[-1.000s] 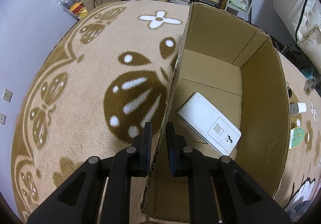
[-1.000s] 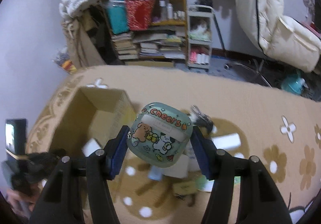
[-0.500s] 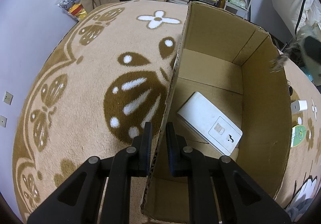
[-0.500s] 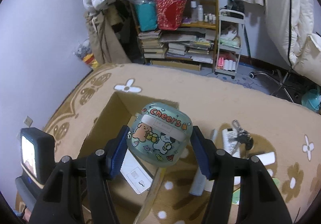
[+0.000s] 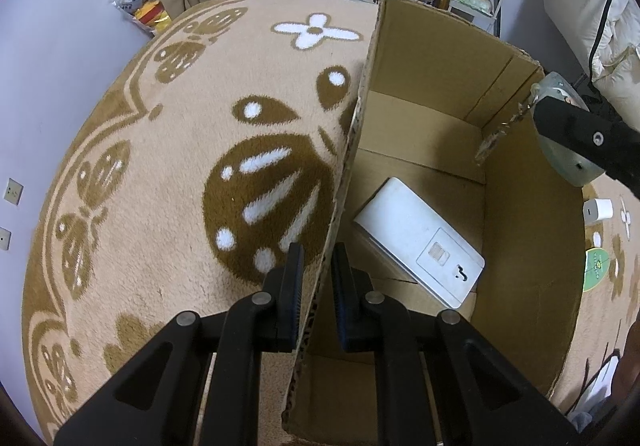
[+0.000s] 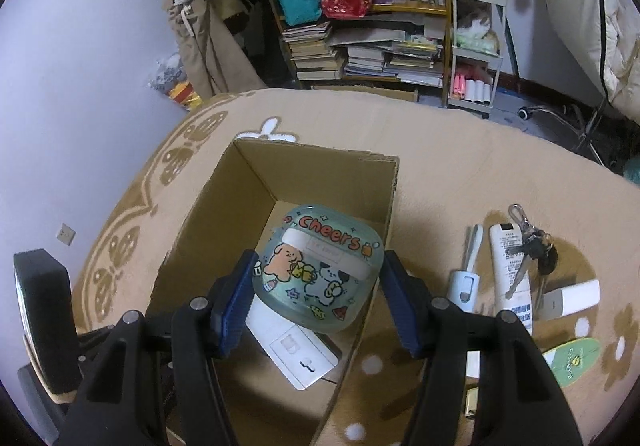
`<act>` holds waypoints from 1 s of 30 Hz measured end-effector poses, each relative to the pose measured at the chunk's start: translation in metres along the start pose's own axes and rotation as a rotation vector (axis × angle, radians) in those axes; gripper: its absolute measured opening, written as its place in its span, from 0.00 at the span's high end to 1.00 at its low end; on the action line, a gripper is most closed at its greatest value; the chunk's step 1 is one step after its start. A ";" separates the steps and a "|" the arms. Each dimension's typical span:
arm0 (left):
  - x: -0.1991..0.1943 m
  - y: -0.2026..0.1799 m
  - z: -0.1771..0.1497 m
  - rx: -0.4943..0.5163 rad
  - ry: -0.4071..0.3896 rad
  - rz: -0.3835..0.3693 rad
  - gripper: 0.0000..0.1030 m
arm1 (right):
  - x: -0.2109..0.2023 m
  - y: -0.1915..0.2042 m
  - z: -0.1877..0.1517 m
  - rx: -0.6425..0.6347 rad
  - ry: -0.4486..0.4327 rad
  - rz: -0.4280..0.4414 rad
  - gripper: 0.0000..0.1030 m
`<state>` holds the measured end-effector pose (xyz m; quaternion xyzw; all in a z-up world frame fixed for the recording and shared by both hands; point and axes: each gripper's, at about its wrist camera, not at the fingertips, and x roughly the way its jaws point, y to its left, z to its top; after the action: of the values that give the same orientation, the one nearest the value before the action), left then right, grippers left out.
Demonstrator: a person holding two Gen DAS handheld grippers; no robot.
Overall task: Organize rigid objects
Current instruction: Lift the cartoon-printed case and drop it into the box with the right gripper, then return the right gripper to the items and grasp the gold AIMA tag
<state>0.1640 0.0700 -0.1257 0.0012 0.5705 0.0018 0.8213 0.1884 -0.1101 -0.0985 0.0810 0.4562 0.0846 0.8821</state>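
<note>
At the bottom of the left wrist view, my left claw (image 5: 316,278) is clenched on the near wall of the cardboard box (image 5: 528,246), one finger outside on the rug (image 5: 160,150) and one inside. Lower centre in the right wrist view, my right claw (image 6: 318,282) grips the pale green earbud case (image 6: 318,270) printed "Cheers", holding it above the open box (image 6: 256,182). Beneath the case, on the box floor, lies a flat white device (image 6: 300,356). To the right of the box on the rug I see a white remote (image 6: 510,274) touching a bunch of keys (image 6: 532,242), with a small white charger (image 6: 570,300) just beside them. Along the top, a cluttered bookshelf (image 6: 360,42) stands against the wall.
</note>
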 end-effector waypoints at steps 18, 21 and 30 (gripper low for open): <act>-0.001 0.002 0.001 -0.002 0.004 -0.006 0.87 | -0.013 0.010 0.003 -0.037 -0.017 0.019 0.45; 0.000 0.002 0.001 -0.003 0.005 -0.007 0.87 | -0.019 0.008 -0.001 -0.051 -0.022 0.014 0.40; 0.000 0.001 -0.001 0.003 0.000 -0.007 0.87 | -0.051 -0.016 -0.016 -0.146 -0.076 -0.101 0.17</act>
<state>0.1630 0.0715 -0.1257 0.0004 0.5704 -0.0020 0.8214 0.1476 -0.1356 -0.0709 -0.0035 0.4187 0.0701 0.9054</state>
